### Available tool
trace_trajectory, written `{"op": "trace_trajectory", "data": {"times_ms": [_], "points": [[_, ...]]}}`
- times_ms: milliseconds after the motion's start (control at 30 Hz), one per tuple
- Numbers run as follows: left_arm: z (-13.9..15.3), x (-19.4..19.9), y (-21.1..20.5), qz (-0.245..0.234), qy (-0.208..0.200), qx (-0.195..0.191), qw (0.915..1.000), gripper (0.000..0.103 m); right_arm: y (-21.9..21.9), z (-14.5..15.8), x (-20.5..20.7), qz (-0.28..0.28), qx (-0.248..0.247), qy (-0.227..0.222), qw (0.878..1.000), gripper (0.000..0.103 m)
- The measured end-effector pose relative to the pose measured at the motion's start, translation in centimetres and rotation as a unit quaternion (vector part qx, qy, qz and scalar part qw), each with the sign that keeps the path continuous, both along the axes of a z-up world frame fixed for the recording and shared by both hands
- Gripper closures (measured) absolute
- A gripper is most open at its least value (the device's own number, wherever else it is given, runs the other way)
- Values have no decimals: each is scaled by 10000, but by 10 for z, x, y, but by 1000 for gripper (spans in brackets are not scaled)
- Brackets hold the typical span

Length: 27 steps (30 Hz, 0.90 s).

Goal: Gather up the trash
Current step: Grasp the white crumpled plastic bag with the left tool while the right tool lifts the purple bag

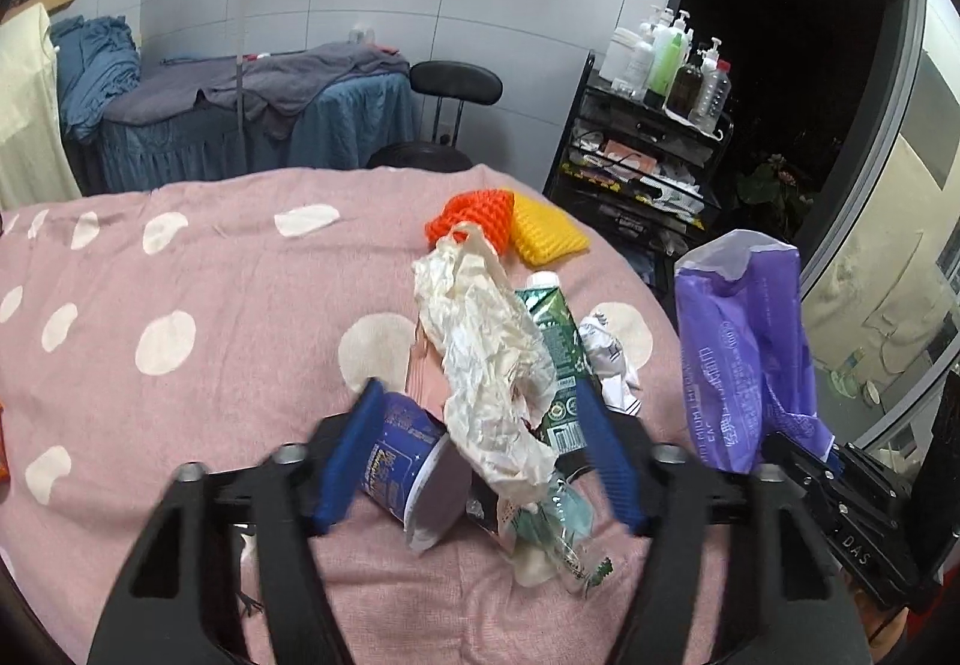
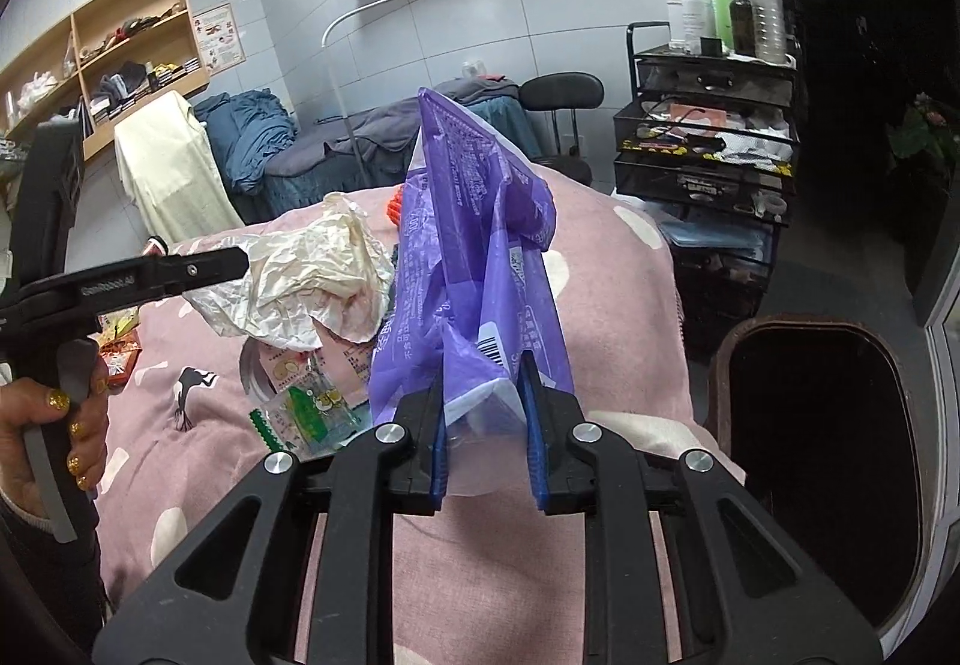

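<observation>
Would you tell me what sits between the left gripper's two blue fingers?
In the left wrist view, a blue paper cup and crumpled cream wrapper sit between them.

Both tools are black plastic frames with silver bolt heads and ribbed blue pads. The left claw and right claw look alike. The hand wears glittery gold nail polish.

Cup lies left of crumpled paper on the bedspread.
</observation>
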<state>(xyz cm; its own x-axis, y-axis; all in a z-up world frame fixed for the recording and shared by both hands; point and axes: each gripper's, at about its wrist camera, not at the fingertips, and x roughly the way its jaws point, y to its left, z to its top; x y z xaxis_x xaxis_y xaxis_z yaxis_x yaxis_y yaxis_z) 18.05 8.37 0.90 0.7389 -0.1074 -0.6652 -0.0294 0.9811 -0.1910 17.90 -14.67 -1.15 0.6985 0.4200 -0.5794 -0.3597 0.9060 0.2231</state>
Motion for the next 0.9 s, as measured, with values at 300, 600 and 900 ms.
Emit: {"op": "trace_trajectory", "data": {"times_ms": [300, 600, 900], "points": [[7, -23, -2, 171, -545, 52, 9984, 95, -11, -6, -3, -140, 111, 32, 9998, 82], [51, -53, -33, -101, -1398, 258, 9898, 96, -35, -7, -13, -418, 177, -52, 9990, 82], [60, -68, -85, -839, -1698, -21, 9819, 96, -88, -6, -28, -1074, 163, -109, 9940, 82]]}}
